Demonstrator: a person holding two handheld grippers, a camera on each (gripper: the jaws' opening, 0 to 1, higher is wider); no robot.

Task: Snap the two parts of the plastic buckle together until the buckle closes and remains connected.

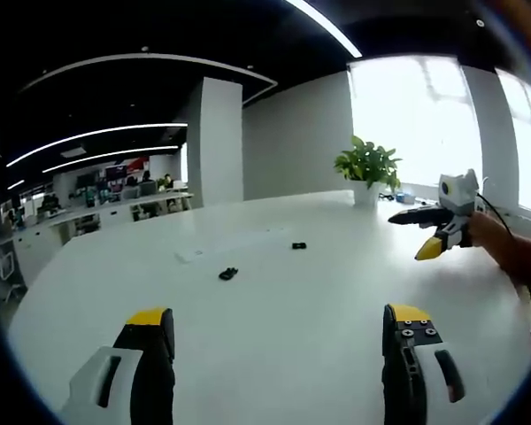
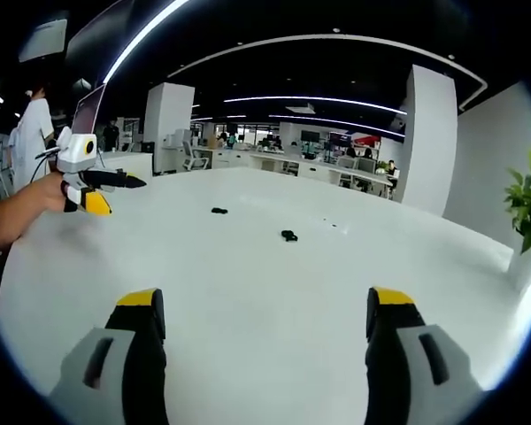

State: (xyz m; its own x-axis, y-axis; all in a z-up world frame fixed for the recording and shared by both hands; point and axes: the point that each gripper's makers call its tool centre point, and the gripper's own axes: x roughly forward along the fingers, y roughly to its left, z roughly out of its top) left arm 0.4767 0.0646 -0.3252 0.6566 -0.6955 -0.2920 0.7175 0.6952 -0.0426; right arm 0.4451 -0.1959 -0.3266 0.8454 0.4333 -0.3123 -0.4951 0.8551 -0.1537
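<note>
- big white round table (image 1: 274, 336), takes up most of both views
- potted plant (image 1: 367, 168) at the table's far edge in the left gripper view
- left gripper (image 1: 279, 332) jaws spread wide, nothing between them
- right gripper (image 2: 264, 317) same deal, jaws wide apart and empty
- 2 black buckle halves lying well apart mid-table: nearer half (image 1: 228, 274), farther half (image 1: 298, 245). Too small to tell long axis or which way either points

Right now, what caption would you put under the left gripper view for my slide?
Open left gripper faces two separate black buckle parts on a white table.
</note>
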